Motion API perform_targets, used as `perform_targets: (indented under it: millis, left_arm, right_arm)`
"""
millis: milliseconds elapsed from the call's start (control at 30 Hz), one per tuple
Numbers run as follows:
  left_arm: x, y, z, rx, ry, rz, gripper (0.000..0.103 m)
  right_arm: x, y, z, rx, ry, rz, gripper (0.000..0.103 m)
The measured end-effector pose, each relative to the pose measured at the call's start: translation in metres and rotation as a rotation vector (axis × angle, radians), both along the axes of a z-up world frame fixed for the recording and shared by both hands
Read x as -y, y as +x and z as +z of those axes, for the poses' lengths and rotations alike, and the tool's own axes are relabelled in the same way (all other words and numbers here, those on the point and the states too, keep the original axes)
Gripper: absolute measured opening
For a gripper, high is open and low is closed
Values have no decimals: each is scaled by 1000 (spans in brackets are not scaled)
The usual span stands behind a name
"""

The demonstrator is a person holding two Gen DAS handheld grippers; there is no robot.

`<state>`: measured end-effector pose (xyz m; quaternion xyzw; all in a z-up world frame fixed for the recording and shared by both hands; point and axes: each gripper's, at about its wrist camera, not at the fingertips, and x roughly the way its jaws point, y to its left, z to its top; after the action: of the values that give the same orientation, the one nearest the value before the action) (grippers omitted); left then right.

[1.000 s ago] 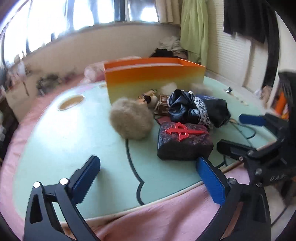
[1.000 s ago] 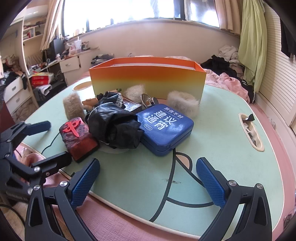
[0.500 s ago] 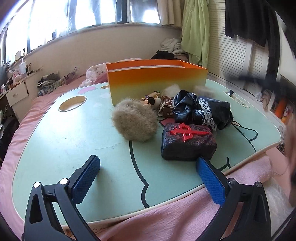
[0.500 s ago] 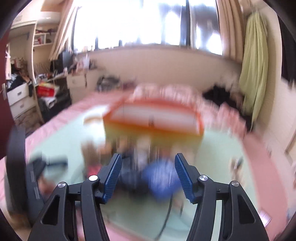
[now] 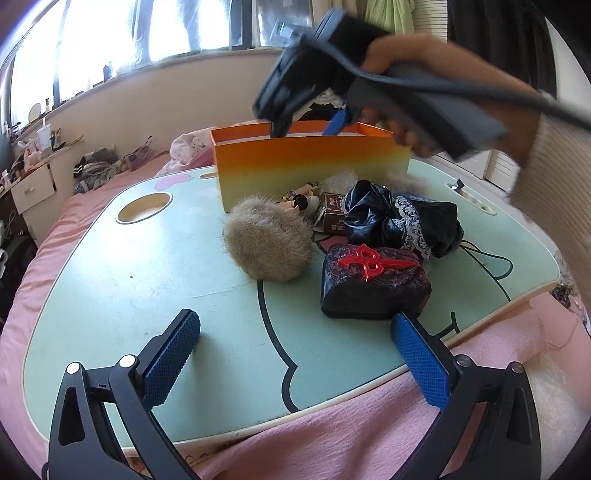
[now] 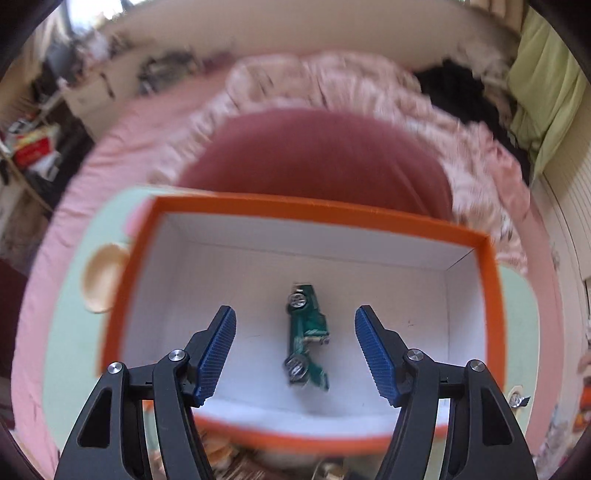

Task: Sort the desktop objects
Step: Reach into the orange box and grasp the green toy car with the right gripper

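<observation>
The left gripper [image 5: 295, 350] stands spread and empty, with the fur ball [image 5: 267, 240] and dark block [image 5: 373, 284] just ahead of it. The right gripper [image 6: 295, 347] hangs over the orange box [image 6: 495, 295], jaws opening, pinching nothing; the green toy car [image 6: 308, 332] lies on the box floor below, between its fingers.

Probably a home bedroom; pink bedding [image 5: 332, 435], hanging clothes [image 5: 388, 14], cluttered dresser [image 5: 33, 188] under the window [image 5: 147, 33]

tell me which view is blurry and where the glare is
Right wrist view: motion blur smears the pink bedding and the orange box rim; the green toy car is soft. Left wrist view: table sharp, windows blown out, right gripper blurred above the box.
</observation>
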<state>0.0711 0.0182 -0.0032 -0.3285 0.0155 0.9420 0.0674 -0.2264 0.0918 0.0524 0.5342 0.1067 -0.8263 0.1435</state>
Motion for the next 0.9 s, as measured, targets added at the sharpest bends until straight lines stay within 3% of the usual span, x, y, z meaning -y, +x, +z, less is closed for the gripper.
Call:
perform_targets:
  millis: [33,67,100,133,167,267,433,533,633,767,900]
  left_arm:
    - [0,0,0,-1,1,-2,103]
    - [1,0,0,-2,2,-3,103]
    - [1,0,0,-3,3,-4,103]
    - [2,0,0,-2,5,-6,103]
    - [2,1,0,-3,6,-7,103]
    - [2,1,1,-4,6,-8,103]
    - [1,1,1,-3,6,-9,103]
    - [1,1,1,-4,6,-8,103]
    - [0,1,1,-4,6,-7,103]
    - [0,1,1,-1,4,-6,103]
    - [0,0,2,0,3,-6,103]
  right_arm:
    - [-2,-5,-7,23,18,-7,62]
    - [-2,-11,-18,72,32,-5,46]
    - [-5,-10,-28,119,32,1,39]
    - [-7,-7,-28,91,13,-1,25]
    - [-7,-9,-27,92,14,0,23]
    - [-11,-6,-20,81,-10,20,23]
    - [-40,15,27,-66,-200,14,23]
    - [-62,44,61,-174,-256,34,23]
    - [-98,88,82,-219,-325,64,23]
    - [-141,138,62,-248,-281,40,23]
    - [-164,153,-6,-192,-192,-53,23]
